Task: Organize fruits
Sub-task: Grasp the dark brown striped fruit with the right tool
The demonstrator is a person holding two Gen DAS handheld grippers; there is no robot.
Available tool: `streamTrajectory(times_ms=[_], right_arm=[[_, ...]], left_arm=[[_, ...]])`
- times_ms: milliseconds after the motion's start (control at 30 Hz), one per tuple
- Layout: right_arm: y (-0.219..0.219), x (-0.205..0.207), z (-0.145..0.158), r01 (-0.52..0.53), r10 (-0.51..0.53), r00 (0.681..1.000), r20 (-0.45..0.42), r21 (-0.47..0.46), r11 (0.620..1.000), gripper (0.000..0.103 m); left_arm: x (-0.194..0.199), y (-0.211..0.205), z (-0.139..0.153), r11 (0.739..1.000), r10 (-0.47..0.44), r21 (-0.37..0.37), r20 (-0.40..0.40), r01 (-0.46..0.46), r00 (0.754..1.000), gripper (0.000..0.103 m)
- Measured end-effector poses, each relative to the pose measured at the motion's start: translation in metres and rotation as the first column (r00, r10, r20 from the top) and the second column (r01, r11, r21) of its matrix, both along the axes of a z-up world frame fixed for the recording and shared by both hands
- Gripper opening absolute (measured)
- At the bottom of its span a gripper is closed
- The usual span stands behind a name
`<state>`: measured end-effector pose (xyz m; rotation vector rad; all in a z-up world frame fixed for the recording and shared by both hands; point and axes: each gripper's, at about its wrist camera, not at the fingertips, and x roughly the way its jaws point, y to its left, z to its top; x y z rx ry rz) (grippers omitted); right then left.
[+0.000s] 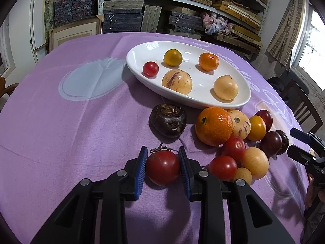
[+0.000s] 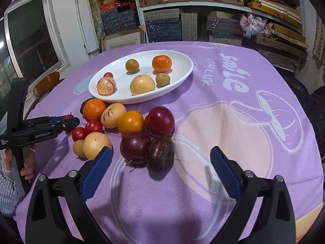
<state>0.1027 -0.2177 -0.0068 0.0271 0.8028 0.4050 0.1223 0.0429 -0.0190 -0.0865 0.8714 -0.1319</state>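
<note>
A white oval plate [image 1: 239,101] [image 2: 182,75] holds several fruits, among them a mandarin [image 1: 208,61] and a striped melon pear [image 1: 176,82]. My left gripper [image 1: 163,162] is shut on a red tomato [image 1: 162,167] that rests on the purple tablecloth; it also shows in the right wrist view [image 2: 69,122]. A pile of loose fruit lies right of it: a big orange [image 1: 213,125], small tomatoes [image 1: 233,148], yellow fruits and dark plums [image 2: 135,147]. A dark persimmon [image 1: 168,120] sits ahead. My right gripper [image 2: 160,160] is open and empty, just before the plums.
The round table's purple cloth [image 2: 223,122] carries white print. Shelves with stacked boxes [image 1: 121,16] stand behind the table. Chairs [image 1: 300,105] stand at the table's sides. A window [image 2: 30,40] is at the left.
</note>
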Motion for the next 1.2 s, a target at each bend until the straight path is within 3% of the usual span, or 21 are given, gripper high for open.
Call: streamTrajectory(times_ms=[100, 300, 533, 667, 733, 833, 1100, 1133, 1200], right_arm=[[-0.006, 0.002, -0.002, 0.021, -0.021, 1.000, -0.013, 0.001, 1.000, 0.094], [-0.012, 0.008, -0.010, 0.039, -0.040, 0.998, -0.042, -0.022, 0.999, 0.074], [-0.014, 0.007, -0.007, 0.071, -0.071, 0.997, -0.013, -0.066, 0.995, 0.074], [-0.018, 0.010, -0.011, 0.068, -0.069, 0.997, -0.036, -0.013, 0.998, 0.071], [-0.010, 0.014, -0.016, 0.042, -0.043, 0.998, -0.050, -0.025, 0.999, 0.059], [-0.011, 0.017, -0.017, 0.026, -0.023, 0.998, -0.061, 0.037, 0.999, 0.035], [-0.010, 0.023, -0.017, 0.028, -0.024, 0.997, -0.071, 0.055, 0.998, 0.032], [-0.009, 0.022, -0.016, 0.024, -0.021, 0.998, -0.061, 0.051, 0.998, 0.026], [-0.005, 0.021, -0.014, 0.012, -0.011, 0.999, -0.050, 0.036, 0.999, 0.024]], left_arm=[[-0.002, 0.001, 0.000, 1.000, -0.001, 0.013, 0.002, 0.001, 1.000, 0.031], [-0.006, 0.001, -0.001, 1.000, 0.001, 0.020, 0.001, -0.001, 1.000, 0.031], [-0.006, 0.000, -0.001, 1.000, 0.001, 0.025, 0.001, -0.001, 1.000, 0.032], [-0.006, 0.000, -0.001, 1.000, 0.002, 0.030, 0.000, -0.002, 1.000, 0.032], [-0.006, -0.001, -0.001, 0.999, 0.002, 0.032, 0.000, -0.002, 1.000, 0.032], [-0.006, -0.001, -0.001, 0.999, 0.002, 0.039, 0.000, -0.002, 1.000, 0.032], [-0.006, -0.002, -0.001, 0.999, 0.002, 0.041, 0.000, -0.002, 1.000, 0.032], [-0.006, -0.002, -0.001, 0.999, 0.002, 0.041, 0.000, -0.002, 1.000, 0.032], [-0.006, -0.002, -0.001, 0.999, 0.002, 0.041, 0.000, -0.002, 1.000, 0.032]])
